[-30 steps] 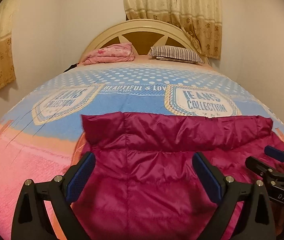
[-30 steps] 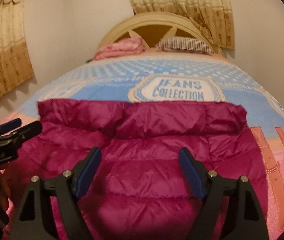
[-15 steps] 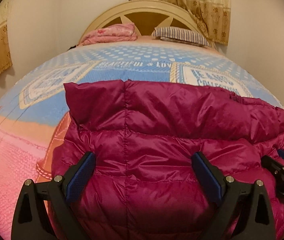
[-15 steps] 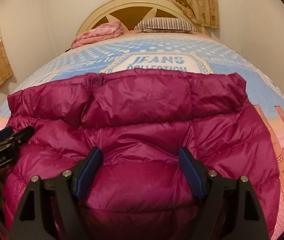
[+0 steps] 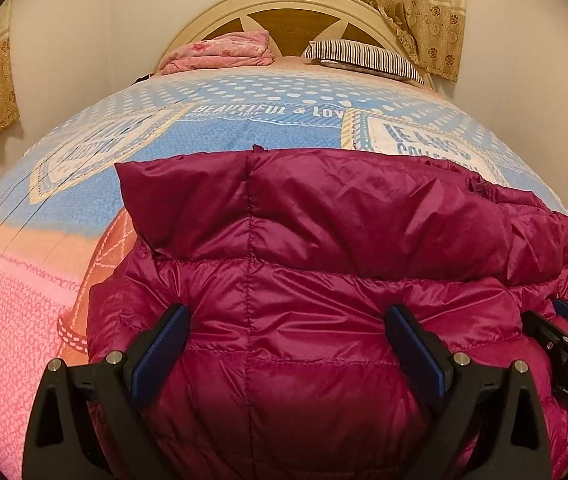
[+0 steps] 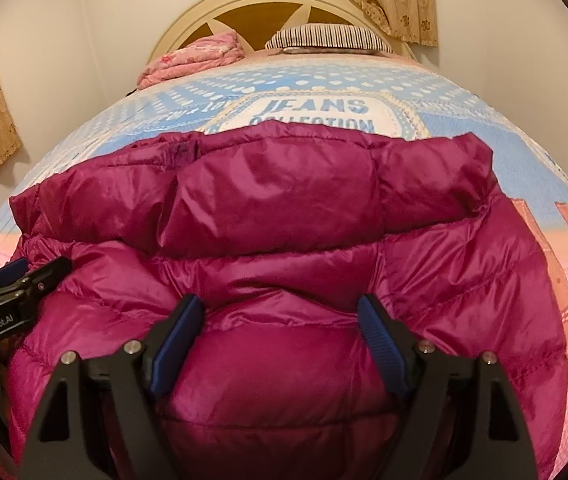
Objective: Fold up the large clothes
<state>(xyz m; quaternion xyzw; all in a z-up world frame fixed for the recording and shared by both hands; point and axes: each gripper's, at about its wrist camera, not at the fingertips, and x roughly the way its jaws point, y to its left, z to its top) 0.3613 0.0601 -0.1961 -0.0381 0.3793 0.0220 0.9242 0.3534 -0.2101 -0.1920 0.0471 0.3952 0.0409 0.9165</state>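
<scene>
A magenta quilted puffer jacket (image 5: 324,280) lies on the near end of the bed, on a printed bedspread (image 5: 244,136), filling the lower half of both wrist views from about 9 o'clock round to 3 o'clock. The left gripper (image 5: 288,344) has its jaws spread wide, a bulge of the jacket's padding between the blue pads (image 5: 162,344); whether the pads press on it cannot be told. The right gripper (image 6: 280,332) likewise stands wide over a puffed fold, its pads just beside the fabric. In the left view the right gripper shows at 4 o'clock with the letters "DAS" on its body; in the right view the left gripper sits at 9 o'clock, marked "GenRobot.AI". The bedspread reads "BEAUTIFUL & LOV" at 12 o'clock above the jacket, with a badge reading "JEANS COLLECTION" (image 6: 312,114) partly covered by the jacket's far edge. At the head of the bed, toward 12 o'clock, a folded pink blanket (image 5: 224,54) and a striped pillow (image 5: 364,58) rest against a cream headboard (image 5: 296,0), with a patterned curtain (image 5: 416,8) behind.
</scene>
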